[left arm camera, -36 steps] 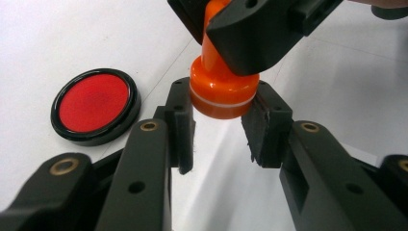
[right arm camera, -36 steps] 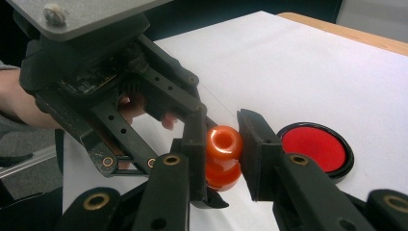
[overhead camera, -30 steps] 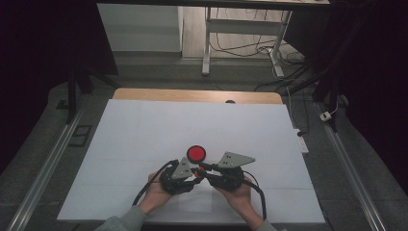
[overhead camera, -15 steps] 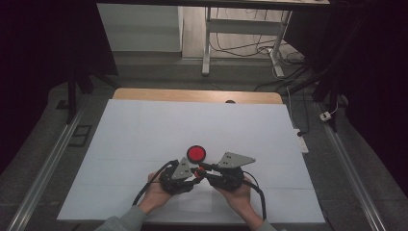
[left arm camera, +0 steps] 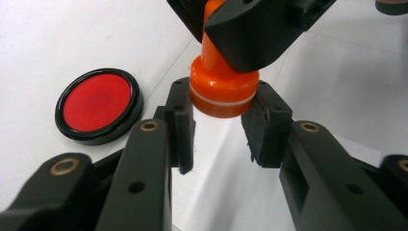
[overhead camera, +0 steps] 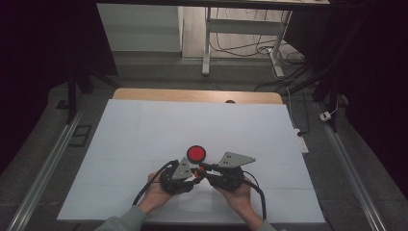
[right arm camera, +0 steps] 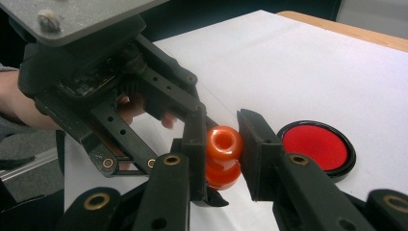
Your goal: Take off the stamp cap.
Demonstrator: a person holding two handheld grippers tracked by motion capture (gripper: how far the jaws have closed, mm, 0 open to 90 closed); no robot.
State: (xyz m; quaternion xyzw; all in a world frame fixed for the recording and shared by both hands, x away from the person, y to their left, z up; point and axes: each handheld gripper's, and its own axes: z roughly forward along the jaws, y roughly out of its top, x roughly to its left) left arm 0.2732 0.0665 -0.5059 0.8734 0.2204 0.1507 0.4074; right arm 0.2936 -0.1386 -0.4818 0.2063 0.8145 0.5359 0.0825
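Note:
A small orange spool-shaped piece (left arm camera: 221, 89) hangs just above the white table sheet (overhead camera: 144, 130), near the front centre. My right gripper (right arm camera: 223, 139) is shut on its narrow upper end. From the opposite side my left gripper (left arm camera: 223, 103) has both pad tips pressed against the wide base, which has a white ring. A hand holds each gripper; in the high view the left gripper (overhead camera: 192, 172) and right gripper (overhead camera: 198, 167) meet nose to nose. A flat red disc with a black rim (overhead camera: 196, 153) lies on the sheet just beyond them, apart from both.
A wooden table edge (overhead camera: 192, 95) shows past the far end of the sheet. Metal rails (overhead camera: 43, 173) run along both sides of the table. A table frame and cables (overhead camera: 240, 48) stand on the floor behind.

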